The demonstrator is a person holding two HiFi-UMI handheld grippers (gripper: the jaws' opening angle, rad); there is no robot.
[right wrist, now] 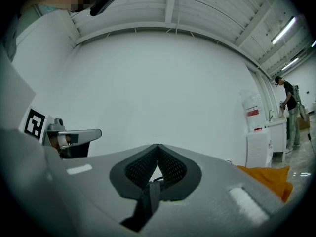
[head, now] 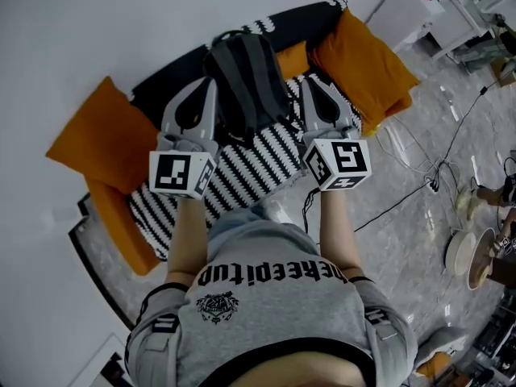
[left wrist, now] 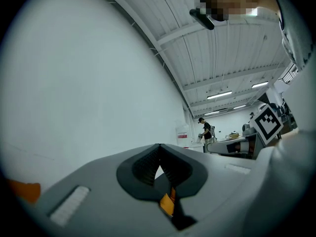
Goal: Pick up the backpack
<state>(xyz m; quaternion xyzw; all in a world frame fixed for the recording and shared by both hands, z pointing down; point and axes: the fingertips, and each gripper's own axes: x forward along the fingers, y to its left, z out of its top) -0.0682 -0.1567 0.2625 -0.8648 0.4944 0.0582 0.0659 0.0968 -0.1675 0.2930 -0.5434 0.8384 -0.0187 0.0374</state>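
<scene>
A dark grey backpack (head: pixel 246 79) hangs between my two grippers, above the striped sofa (head: pixel 266 160). My left gripper (head: pixel 211 85) is at its left side and my right gripper (head: pixel 310 85) at its right side. In the left gripper view the left gripper (left wrist: pixel 159 148) is shut, with a black strap bearing an orange tab (left wrist: pixel 168 202) pinched low in the jaws. In the right gripper view the right gripper (right wrist: pixel 157 148) is shut on a grey strap (right wrist: pixel 148 196). Both gripper views face a white wall, and the bag's body is hidden in them.
Orange cushions (head: pixel 105 135) (head: pixel 363 63) lie at both ends of the sofa. Cables (head: pixel 419 184) and some dishes (head: pixel 466 252) are on the marble floor to the right. A white cabinet (right wrist: pixel 259 142) stands by the wall, and a person (right wrist: pixel 291 112) stands beyond it.
</scene>
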